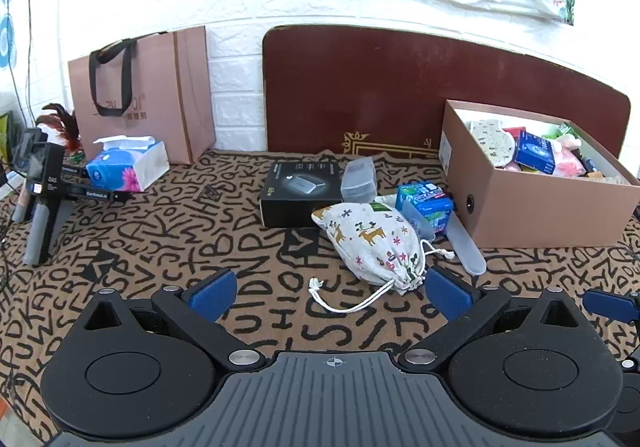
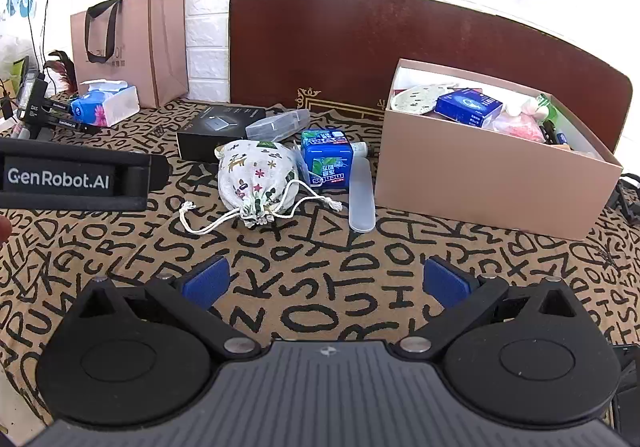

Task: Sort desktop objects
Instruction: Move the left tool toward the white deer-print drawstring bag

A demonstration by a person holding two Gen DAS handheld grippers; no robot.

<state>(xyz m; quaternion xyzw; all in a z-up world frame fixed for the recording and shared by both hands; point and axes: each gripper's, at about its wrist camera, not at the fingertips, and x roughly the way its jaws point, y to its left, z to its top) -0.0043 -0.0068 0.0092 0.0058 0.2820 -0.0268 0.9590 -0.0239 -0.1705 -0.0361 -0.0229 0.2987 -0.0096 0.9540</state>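
The drawstring pouch [image 1: 374, 243], white cloth printed with deer and flowers, lies on its side ahead of the left gripper [image 1: 334, 289], a little toward that gripper's right finger; its gathered neck is just beyond the blue pad [image 1: 448, 293], apart from it. The pouch's long axis runs from its closed bottom at the far left to the tied neck nearest the camera, and the cords [image 1: 344, 301] trail onto the cloth between the spread jaws. The right gripper [image 2: 326, 281] also stands wide open with nothing between its fingers, the pouch well ahead and to its left.

Touching the pouch behind are a black carton [image 1: 298, 193], a clear plastic case [image 1: 360, 179] and a blue gum box [image 1: 426, 203]; a translucent toothbrush case [image 2: 362, 193] lies beside it, possibly touching. The pink open box [image 1: 540, 203] on the right is full of small items. Everything rests on a tan tablecloth [image 1: 180, 247] printed with black letters, against a white brick wall [image 1: 236, 115], with a brown board [image 1: 400, 87], a pink paper bag [image 1: 156, 95] and a tissue pack [image 1: 128, 165].
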